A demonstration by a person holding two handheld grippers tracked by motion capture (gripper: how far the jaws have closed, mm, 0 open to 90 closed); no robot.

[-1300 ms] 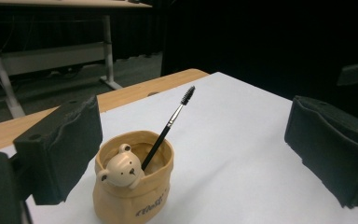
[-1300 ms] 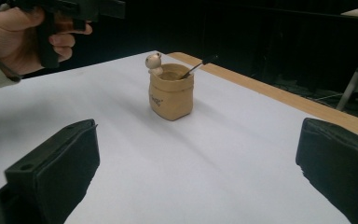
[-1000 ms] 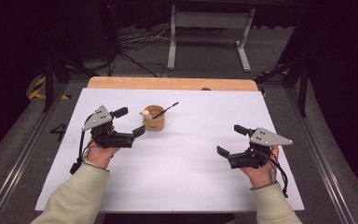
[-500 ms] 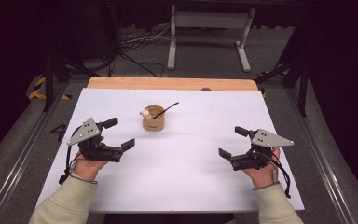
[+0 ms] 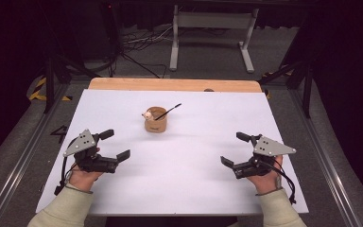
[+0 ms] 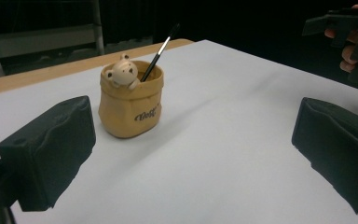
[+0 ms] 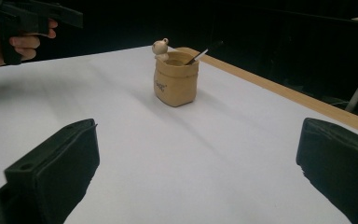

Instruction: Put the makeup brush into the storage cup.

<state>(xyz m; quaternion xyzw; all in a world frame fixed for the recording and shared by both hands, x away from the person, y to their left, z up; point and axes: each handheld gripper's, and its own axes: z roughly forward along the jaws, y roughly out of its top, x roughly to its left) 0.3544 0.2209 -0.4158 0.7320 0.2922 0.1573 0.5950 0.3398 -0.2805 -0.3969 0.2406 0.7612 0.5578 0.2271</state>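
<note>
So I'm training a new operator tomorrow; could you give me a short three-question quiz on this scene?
1. True or false: the left gripper is shut on the pen.
2. Multiple choice: the pen stands in A) the tan pot, B) the right gripper, C) flat on the white table.
3. Fill in: a small ____ figure sits on the pot's rim.

Key
1. False: both grippers have their jaws wide apart, holding nothing, well short of the pot.
2. A: it leans out of the pot's mouth.
3. Bear.
</note>
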